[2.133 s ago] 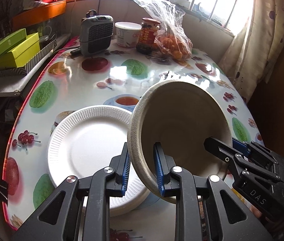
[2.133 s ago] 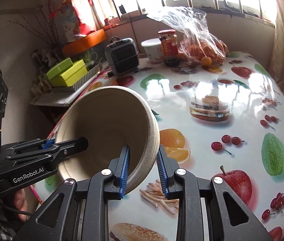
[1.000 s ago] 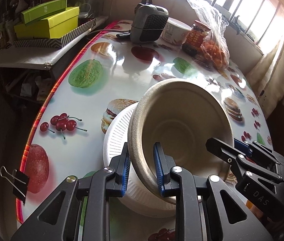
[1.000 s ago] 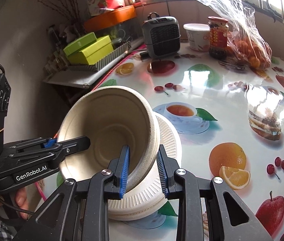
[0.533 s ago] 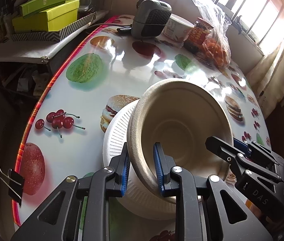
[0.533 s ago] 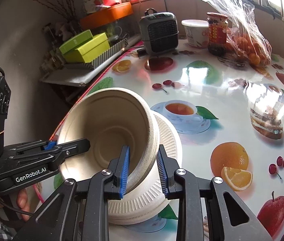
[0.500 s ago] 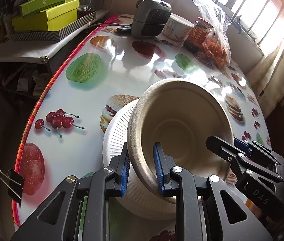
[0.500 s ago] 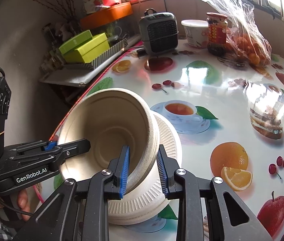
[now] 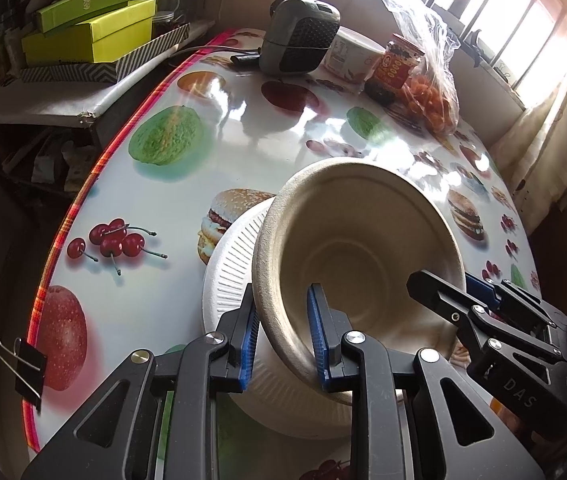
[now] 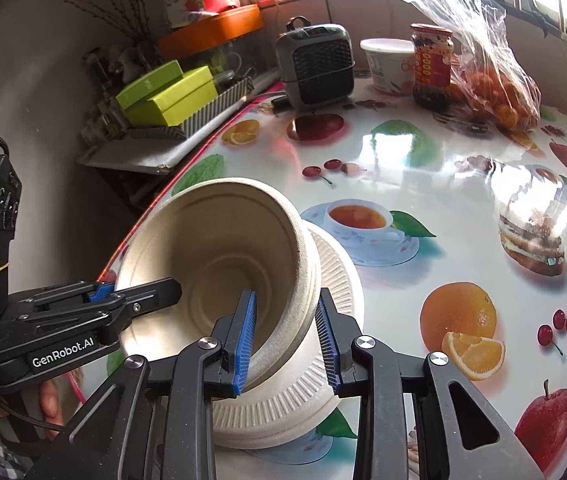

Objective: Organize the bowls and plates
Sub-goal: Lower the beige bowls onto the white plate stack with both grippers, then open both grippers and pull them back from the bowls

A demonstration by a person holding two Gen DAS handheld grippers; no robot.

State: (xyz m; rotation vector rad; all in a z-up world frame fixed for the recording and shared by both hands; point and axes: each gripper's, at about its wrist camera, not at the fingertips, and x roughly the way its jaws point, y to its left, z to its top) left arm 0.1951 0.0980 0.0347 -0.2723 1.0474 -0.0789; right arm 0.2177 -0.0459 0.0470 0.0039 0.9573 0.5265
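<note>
A beige paper bowl [image 9: 363, 252] sits on a stack of white ribbed paper plates [image 9: 229, 276] near the table's front left edge. My left gripper [image 9: 281, 332] has its jaws on either side of the bowl's near rim, slightly parted. My right gripper [image 10: 285, 334] straddles the opposite rim of the bowl [image 10: 223, 256], with a gap between its pads and the wall; the plates [image 10: 335, 276] lie under it. Each gripper shows in the other's view, the right one [image 9: 479, 312] and the left one [image 10: 123, 300].
The table [image 9: 243, 136] has a glossy fruit-print cloth. At the back stand a grey fan heater [image 9: 299, 36], a white tub [image 10: 387, 64], a red jar [image 10: 431, 68] and a bag of oranges [image 10: 495, 88]. Green boxes [image 9: 87, 32] sit on a side shelf. A binder clip [image 9: 23, 364] grips the table edge.
The bowl has come down onto the plate stack. Both grippers' jaws have eased apart a little on its rim.
</note>
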